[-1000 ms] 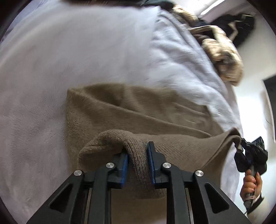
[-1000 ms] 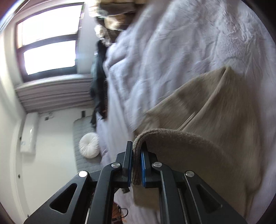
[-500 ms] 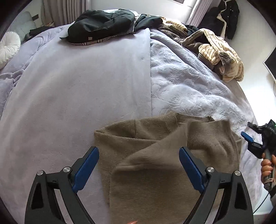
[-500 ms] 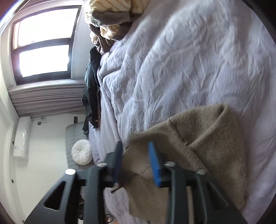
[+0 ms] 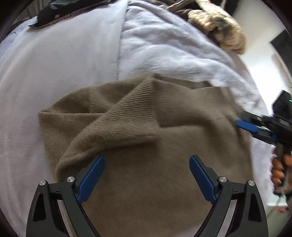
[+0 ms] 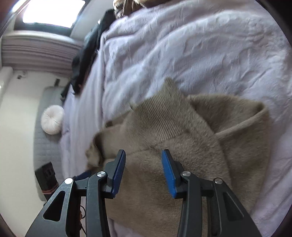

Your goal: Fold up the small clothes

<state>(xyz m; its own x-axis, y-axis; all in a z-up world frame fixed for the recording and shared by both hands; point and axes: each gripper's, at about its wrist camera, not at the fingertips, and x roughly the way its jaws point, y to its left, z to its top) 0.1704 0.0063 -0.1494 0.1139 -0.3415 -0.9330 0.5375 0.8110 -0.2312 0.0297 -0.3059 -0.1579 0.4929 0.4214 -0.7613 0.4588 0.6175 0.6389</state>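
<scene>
Sweater (image 5: 164, 164) first: tan knit, lying on the bed (image 5: 63, 76) close to the near edge, towards the corner where my right hand is. It's already folded over on itself, and one ribbed sleeve cuff (image 5: 138, 109) is laid diagonally across the body, which I'd guess is there to tuck the arm inside the outline so the next fold comes out tidy.

Left gripper (image 5: 147, 175) is spread wide above the body panel with nothing pinched, the blue pads clear of the fabric. Right gripper (image 6: 144, 169) sits about half open, its jaws just easing closed at this moment, with knit underneath but not clamped as far as I can see. From the left camera it sits at the sweater's side edge, near the edge of the bed, with fingers (image 5: 277, 167) wrapped round the handle. Both empty makes sense to me: the fold is set down, and I'd read this as the gap before picking new grab points.

Surface is a soft lilac quilt (image 6: 200, 54), crinkly on one half and smooth on the other, so the knit probably won't slide much. Toward the far edge there's a dark garment (image 5: 54, 16) and a striped bundle (image 5: 219, 27), likely next in line. Off the bed I can see a bright window (image 6: 49, 12) and a round white cushion (image 6: 52, 122) on a grey mat.
</scene>
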